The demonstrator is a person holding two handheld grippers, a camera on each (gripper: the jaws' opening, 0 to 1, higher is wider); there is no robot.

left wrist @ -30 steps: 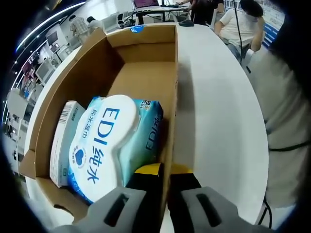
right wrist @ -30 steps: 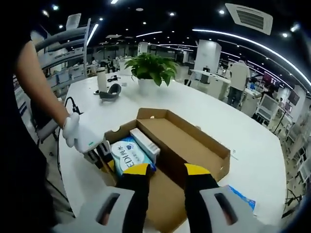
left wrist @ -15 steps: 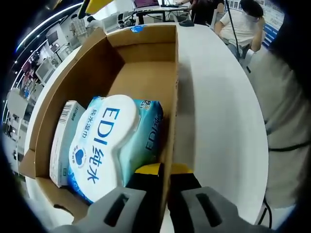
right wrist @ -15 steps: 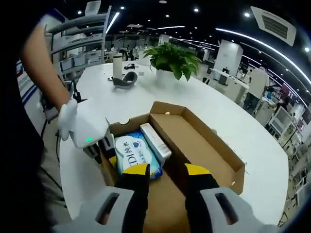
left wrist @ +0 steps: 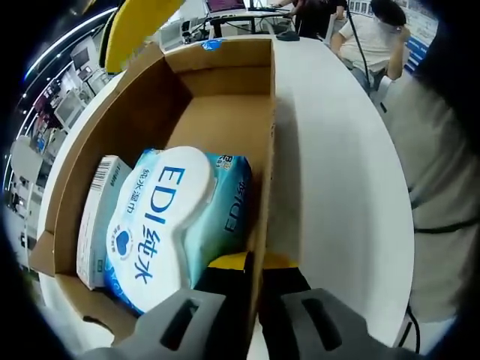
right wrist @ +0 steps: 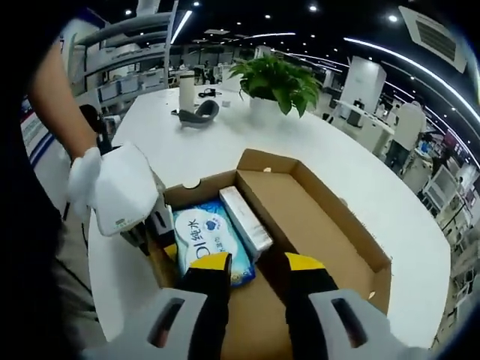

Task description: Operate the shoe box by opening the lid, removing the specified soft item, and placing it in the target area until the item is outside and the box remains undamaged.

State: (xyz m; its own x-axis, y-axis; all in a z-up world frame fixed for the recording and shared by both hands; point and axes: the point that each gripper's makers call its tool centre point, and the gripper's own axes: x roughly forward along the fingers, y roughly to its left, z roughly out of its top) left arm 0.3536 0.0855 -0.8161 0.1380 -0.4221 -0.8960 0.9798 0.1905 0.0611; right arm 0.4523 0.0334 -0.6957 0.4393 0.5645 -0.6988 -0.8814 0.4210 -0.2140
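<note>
Since the earlier frames my right gripper (right wrist: 255,264) has come in lower over the open shoe box (right wrist: 330,225), and its yellow tip now juts into the top of the left gripper view, bigger than half a second ago. My left gripper (left wrist: 249,264) has stayed put: its jaws straddle the box's side wall (left wrist: 264,172), one yellow tip inside and one outside, pinching the cardboard. In the right gripper view I see that same left gripper at the box's near corner, held by a white-gloved hand (right wrist: 81,174).

My right jaws are spread and grip nothing, hanging above the box floor.

The soft item, a blue and white wipes pack (left wrist: 169,225), lies inside the box at the end nearest my left gripper, pressed against the wall I'm pinching. A slim white carton (left wrist: 96,217) lies just beside it against the opposite wall. The box sits on the white worktop (left wrist: 337,180). A potted plant (right wrist: 274,79) stands farther back.
</note>
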